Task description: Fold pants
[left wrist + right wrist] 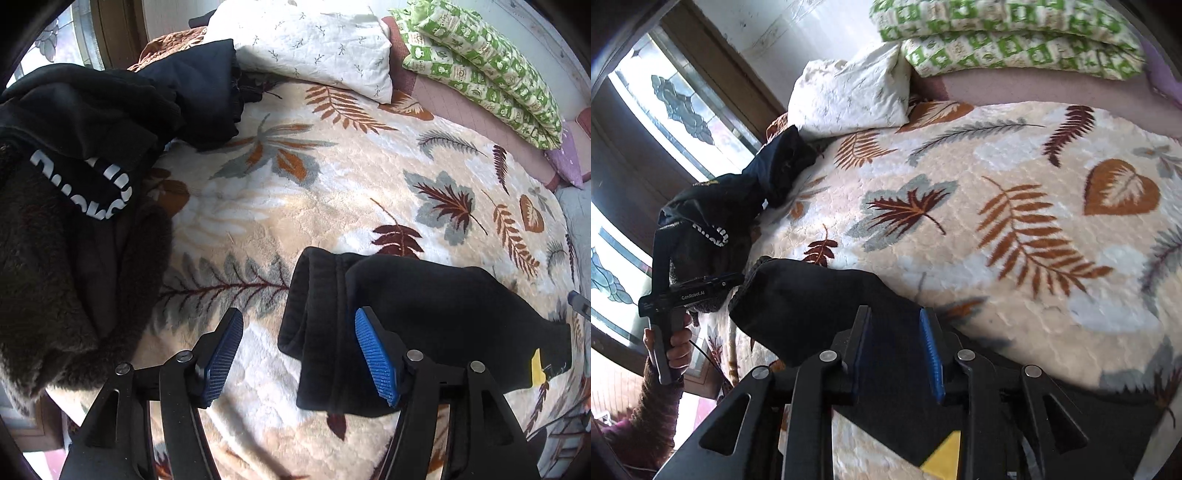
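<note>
- Folded black fleece pants point(424, 317) lie as a compact bundle on the cream leaf-print plush blanket point(295, 192), near the bed's front edge.
- Bundle's long axis runs side to side in the left wrist view; ribbed end at left, a yellow tag point(537, 369) at the right end.
- Left gripper point(299, 354): jaws roughly half open, nothing between the pads. Right-hand blue pad overlaps the bundle's left end in view; contact unclear. Left pad is over bare blanket.
- Right gripper point(897, 350): jaws narrowly apart, pads look clear of the cloth, pants directly under and ahead of the fingers. Holding nothing, as far as I can tell.
- Judgement: fold looks done or nearly so; both grippers sit at the bundle, right one more centred over it.
- Pile of dark clothes point(92, 122) at far left, well apart from the pants; white lettering partly legible, not a full word.
- Left gripper's body in the right wrist view reads "GenRobot.AI"; a hand point(674, 343) grips its handle.
</note>
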Available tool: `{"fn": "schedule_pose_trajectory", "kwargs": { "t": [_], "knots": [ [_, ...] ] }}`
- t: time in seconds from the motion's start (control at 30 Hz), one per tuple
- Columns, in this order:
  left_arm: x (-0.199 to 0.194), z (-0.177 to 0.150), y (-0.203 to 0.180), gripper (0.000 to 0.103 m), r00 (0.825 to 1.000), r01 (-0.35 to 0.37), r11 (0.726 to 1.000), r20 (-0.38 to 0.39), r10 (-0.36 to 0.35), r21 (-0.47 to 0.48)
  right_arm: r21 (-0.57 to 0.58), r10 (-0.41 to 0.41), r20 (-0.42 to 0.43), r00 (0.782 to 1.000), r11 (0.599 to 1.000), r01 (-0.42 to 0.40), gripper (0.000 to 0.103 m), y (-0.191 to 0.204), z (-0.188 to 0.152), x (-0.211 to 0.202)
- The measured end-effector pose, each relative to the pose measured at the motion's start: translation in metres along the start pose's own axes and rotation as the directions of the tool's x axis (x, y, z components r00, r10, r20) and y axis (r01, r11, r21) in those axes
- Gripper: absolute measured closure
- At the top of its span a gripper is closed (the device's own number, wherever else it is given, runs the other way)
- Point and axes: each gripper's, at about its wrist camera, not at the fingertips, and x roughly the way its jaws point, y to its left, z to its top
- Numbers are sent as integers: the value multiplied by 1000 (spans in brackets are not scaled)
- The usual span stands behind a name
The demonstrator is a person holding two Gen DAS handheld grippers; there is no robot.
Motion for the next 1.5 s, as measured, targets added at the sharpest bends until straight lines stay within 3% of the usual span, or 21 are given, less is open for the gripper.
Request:
{"fn": "schedule_pose_trajectory", "kwargs": {
  "t": [0.2, 0.3, 0.4, 0.6, 0.8, 0.9, 1.03, 1.17, 1.3, 1.4, 1.47, 1.5],
  "knots": [
    [-37, -35, -65, 32, 995, 97, 992, 4, -98, 83, 213, -142, 113, 983, 970, 116, 62, -84, -67, -109],
    [-42, -52, -118, 32, 987, 161, 974, -42, -156, 162, 341, -199, 118, 973, 928, 149, 62, -130, -103, -141],
    [-35, -66, -171, 32, 971, 228, 950, -125, -205, 212, 425, -207, 105, 973, 893, 144, 62, -163, -132, -151],
    [-7, -88, -251, 32, 912, 345, 915, -304, -274, 208, 477, -142, 93, 985, 875, 81, 62, -190, -156, -135],
    [20, -103, -285, 32, 830, 424, 904, -422, -366, 51, 504, -95, 93, 991, 863, 35, 62, -205, -162, -120],
    [32, -108, -298, 32, 812, 427, 904, -446, -376, 15, 508, -70, 101, 992, 861, 9, 61, -209, -161, -118],
    [38, -111, -306, 32, 814, 419, 907, -456, -359, 34, 513, -46, 107, 993, 859, -15, 61, -216, -153, -113],
    [40, -110, -305, 32, 812, 420, 907, -460, -358, 35, 475, -38, 99, 994, 880, -14, 61, -218, -130, -100],
    [27, -99, -296, 33, 811, 448, 894, -431, -395, 22, 410, -72, 56, 996, 911, 43, 61, -213, -106, -78],
    [3, -71, -265, 32, 850, 442, 896, -333, -408, 30, 378, -80, 46, 996, 924, 57, 61, -208, -98, -70],
    [-8, -46, -245, 30, 891, 395, 917, -261, -371, 46, 357, -86, 42, 995, 932, 65, 62, -205, -96, -67],
    [-10, -33, -236, 25, 911, 362, 931, -231, -342, 52, 349, -89, 39, 995, 935, 70, 63, -204, -96, -66]
  ]
}}
